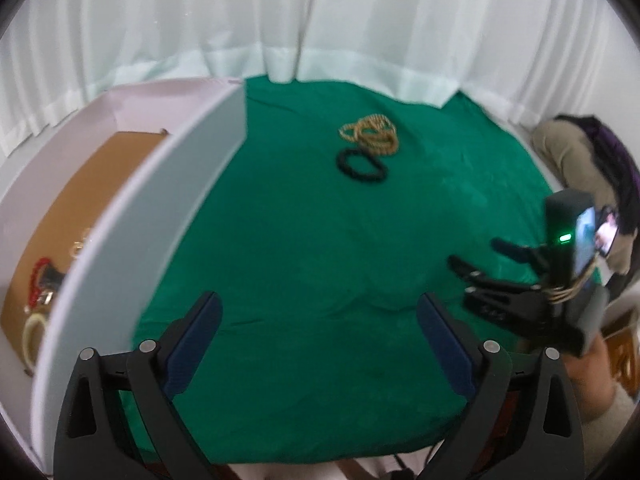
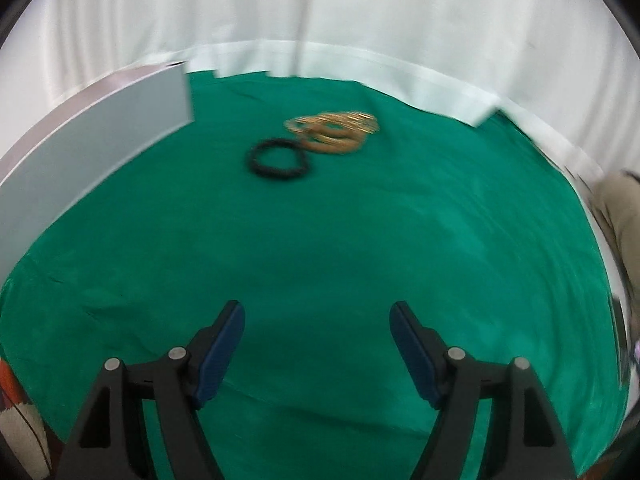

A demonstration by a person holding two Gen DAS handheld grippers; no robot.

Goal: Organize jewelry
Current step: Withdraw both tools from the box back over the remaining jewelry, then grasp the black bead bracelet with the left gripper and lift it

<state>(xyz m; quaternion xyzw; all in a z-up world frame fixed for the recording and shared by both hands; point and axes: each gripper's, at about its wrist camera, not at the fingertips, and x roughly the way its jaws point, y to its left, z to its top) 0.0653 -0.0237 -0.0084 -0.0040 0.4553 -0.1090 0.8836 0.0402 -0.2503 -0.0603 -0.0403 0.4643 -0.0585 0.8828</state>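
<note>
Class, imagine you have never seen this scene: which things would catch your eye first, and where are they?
The bright green cloth fills the table. Near its far middle lie a black bracelet and, touching it, a tangled gold chain. At the left stands a white box already holding a red bead string.

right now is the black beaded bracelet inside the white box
No, the black beaded bracelet lies on the green cloth beside the gold bead necklace, outside the white box.
</note>
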